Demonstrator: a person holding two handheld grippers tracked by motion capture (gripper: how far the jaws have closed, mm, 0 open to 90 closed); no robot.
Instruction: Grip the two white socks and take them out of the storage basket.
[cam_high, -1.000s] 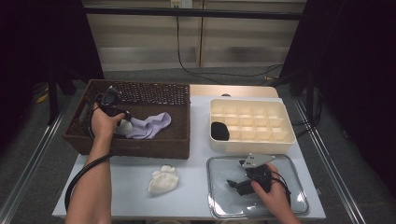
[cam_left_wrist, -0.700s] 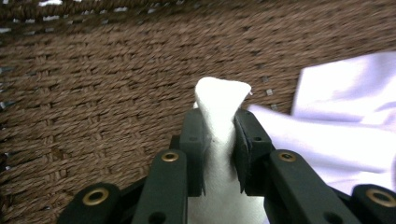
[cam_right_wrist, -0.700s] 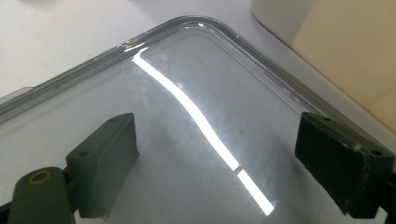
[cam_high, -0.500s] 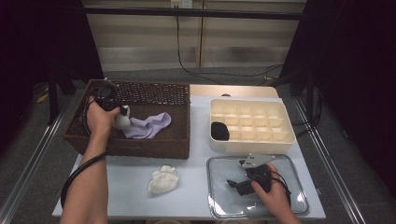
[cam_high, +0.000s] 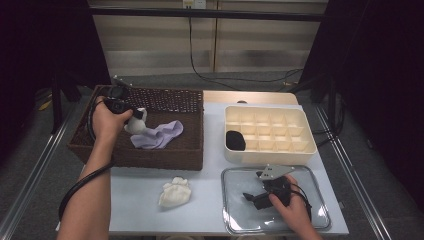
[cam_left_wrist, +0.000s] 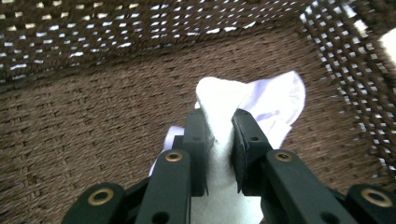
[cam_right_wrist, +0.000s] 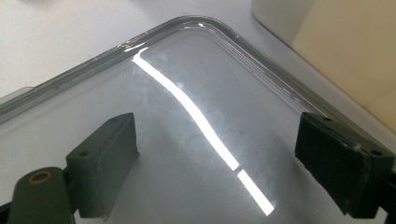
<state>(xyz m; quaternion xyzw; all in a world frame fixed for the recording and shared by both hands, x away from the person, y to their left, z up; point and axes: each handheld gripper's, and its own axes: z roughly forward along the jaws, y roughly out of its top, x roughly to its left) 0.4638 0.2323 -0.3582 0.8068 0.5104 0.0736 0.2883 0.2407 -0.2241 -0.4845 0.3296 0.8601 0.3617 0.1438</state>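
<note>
Left gripper view: my left gripper (cam_left_wrist: 219, 140) clamps a white sock (cam_left_wrist: 219, 100) over the wicker basket (cam_left_wrist: 70, 121), lilac cloth (cam_left_wrist: 280, 98) probably underneath. Right gripper (cam_right_wrist: 224, 154) open over clear lid (cam_right_wrist: 196, 74).

A white sock (cam_left_wrist: 219, 100) lies over a lilac one (cam_high: 159, 135) — both plain. The basket (cam_high: 165, 155) is dark brown (woven), the tray (cam_high: 306, 131) cream.

You face a pale surface (cam_high: 135, 210) on a grey floor (cam_high: 30, 165). Beyond its far edge stands a light panelled wall (cam_high: 150, 45), with a black cable (cam_high: 200, 75) hanging down. Darkness flanks both sides.
</note>
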